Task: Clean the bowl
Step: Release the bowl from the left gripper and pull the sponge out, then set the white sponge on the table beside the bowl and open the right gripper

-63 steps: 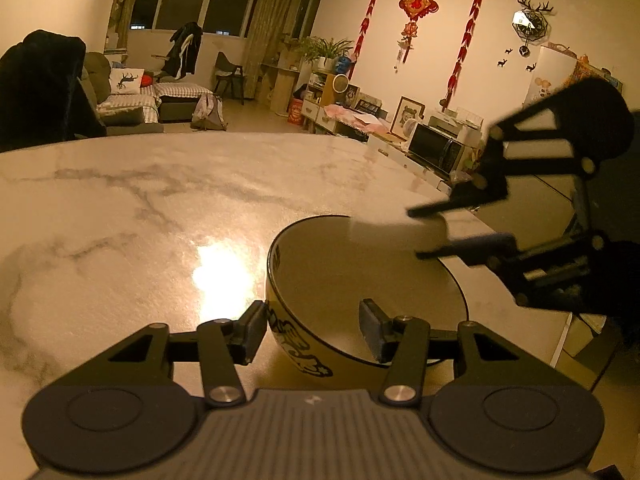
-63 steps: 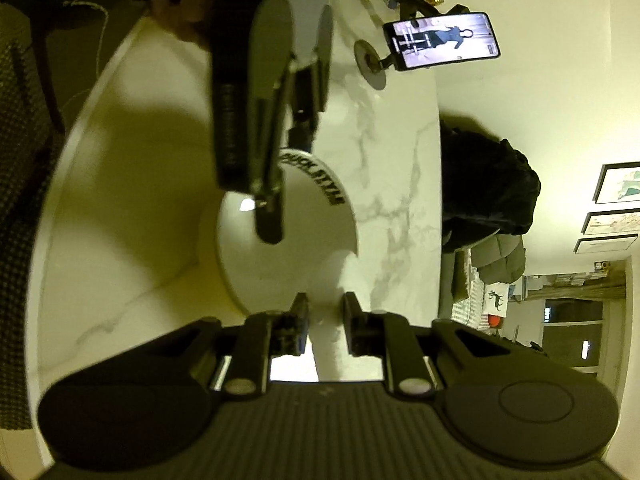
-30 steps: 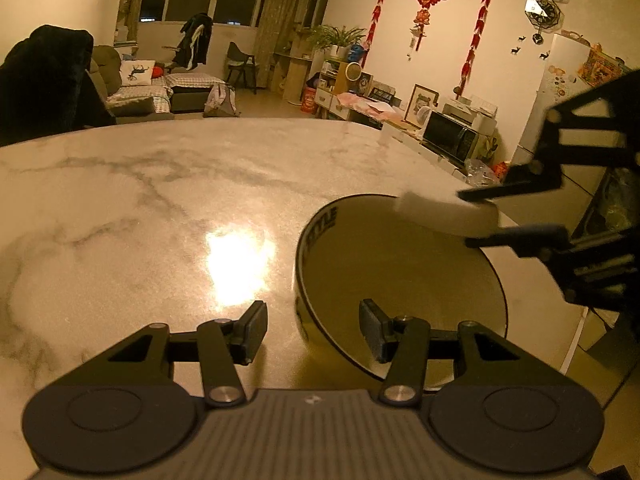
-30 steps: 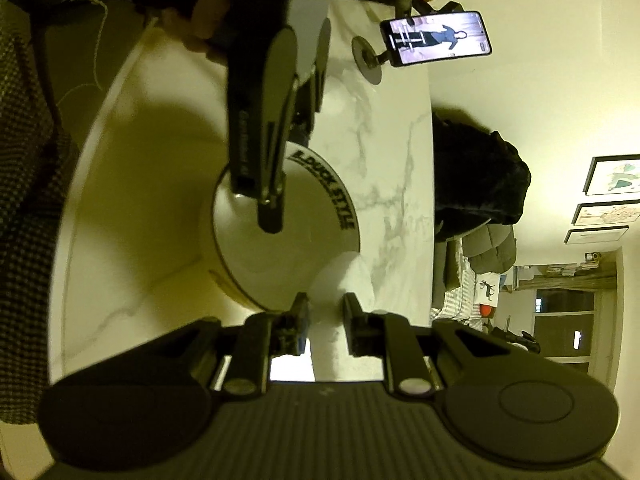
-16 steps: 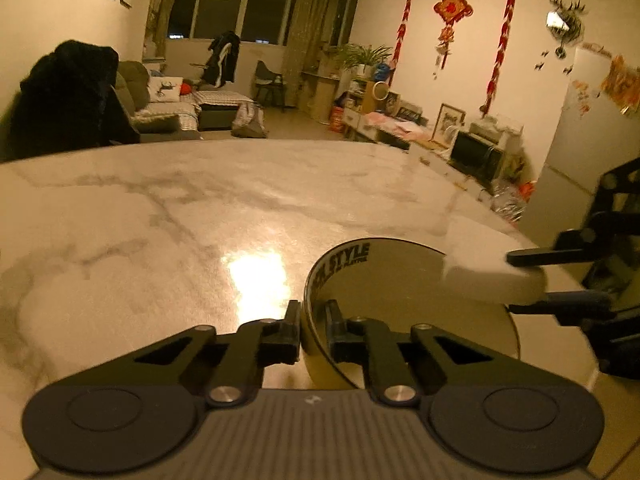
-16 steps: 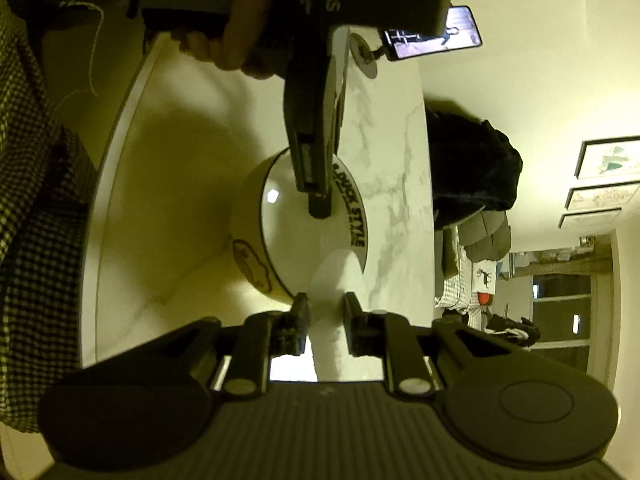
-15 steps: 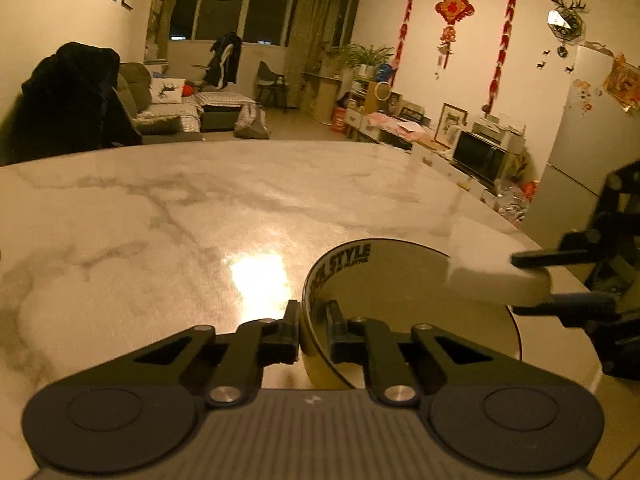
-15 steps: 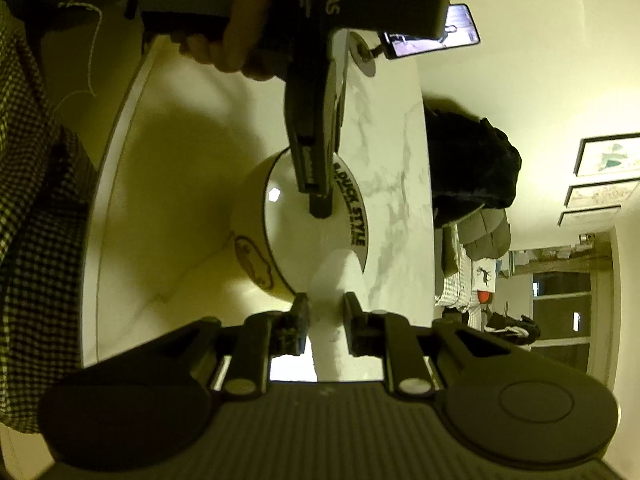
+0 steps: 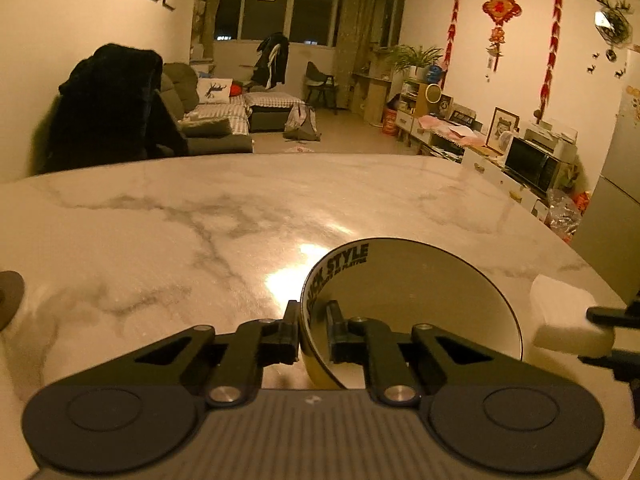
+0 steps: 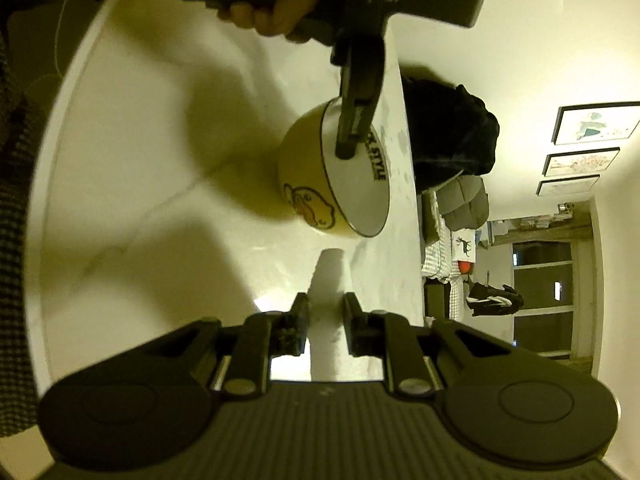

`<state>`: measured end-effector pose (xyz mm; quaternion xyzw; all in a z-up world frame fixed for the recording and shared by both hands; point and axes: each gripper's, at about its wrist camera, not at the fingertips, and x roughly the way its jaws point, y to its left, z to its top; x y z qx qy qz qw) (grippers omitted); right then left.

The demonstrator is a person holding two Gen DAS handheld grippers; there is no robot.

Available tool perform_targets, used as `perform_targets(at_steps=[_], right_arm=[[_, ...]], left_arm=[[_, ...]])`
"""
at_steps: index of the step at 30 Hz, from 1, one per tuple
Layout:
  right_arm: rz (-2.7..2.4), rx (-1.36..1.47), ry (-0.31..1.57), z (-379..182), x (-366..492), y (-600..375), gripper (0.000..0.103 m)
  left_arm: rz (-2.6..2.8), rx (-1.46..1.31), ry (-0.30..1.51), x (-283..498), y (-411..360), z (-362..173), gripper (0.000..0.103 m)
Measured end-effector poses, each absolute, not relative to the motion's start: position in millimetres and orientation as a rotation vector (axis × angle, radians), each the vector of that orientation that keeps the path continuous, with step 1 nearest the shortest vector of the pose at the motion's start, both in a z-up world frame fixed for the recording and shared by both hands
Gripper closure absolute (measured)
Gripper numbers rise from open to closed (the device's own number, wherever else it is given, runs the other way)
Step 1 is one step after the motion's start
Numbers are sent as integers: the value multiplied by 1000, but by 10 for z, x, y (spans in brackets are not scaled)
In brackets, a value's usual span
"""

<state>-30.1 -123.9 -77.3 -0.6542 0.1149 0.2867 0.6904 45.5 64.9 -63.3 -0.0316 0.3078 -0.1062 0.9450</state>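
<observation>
The left gripper [image 9: 313, 328] clamps the near rim of the bowl [image 9: 416, 300], one finger outside, one inside; its jaws are opening slightly. The bowl tilts on the marble table [image 9: 160, 240]. The right gripper [image 10: 325, 324], nearly closed, pinches a white sponge [image 10: 330, 300] just beside the bowl.

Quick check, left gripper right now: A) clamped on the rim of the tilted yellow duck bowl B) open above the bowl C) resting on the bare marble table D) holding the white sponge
A: the left gripper has one finger outside and one inside the rim of the yellow duck-print bowl, which is tilted; the white sponge block sits in the right gripper.
</observation>
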Motion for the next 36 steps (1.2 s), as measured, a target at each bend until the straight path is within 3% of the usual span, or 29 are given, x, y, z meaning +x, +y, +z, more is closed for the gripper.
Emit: perform_targets(at_steps=[3, 6, 7, 8, 10, 13, 16, 25, 32, 36], right_arm=[[636, -1461, 261, -857, -154, -1169, 85], [641, -1429, 283, -917, -24, -1109, 85], [650, -1401, 296, -915, 7, -1103, 84], [663, -1363, 311, -898, 28, -1105, 82], [683, -1265, 354, -843, 96, -1110, 65], [689, -1095, 405, -743, 211, -1171, 53], [660, -956, 443, -668, 315, -1242, 48], [613, -505, 575, -388, 499, -1569, 33], [489, -230, 761, -329, 519, -1644, 32], [377, -149, 759, -310, 371, -1766, 30]], left_arm=[[-206, -94, 631, 470, 679, -601, 64], [-199, -95, 616, 417, 698, -553, 60], [-202, -96, 616, 397, 705, -533, 49], [-201, -96, 616, 387, 708, -521, 46], [-197, -97, 611, 353, 716, -488, 34], [-187, -113, 601, 304, 727, -429, 14], [-172, -119, 604, 252, 711, -365, 4], [-108, -138, 605, 20, 640, -145, 1], [-54, -127, 692, -100, 487, -62, 1], [10, -99, 750, -154, 394, -55, 1]])
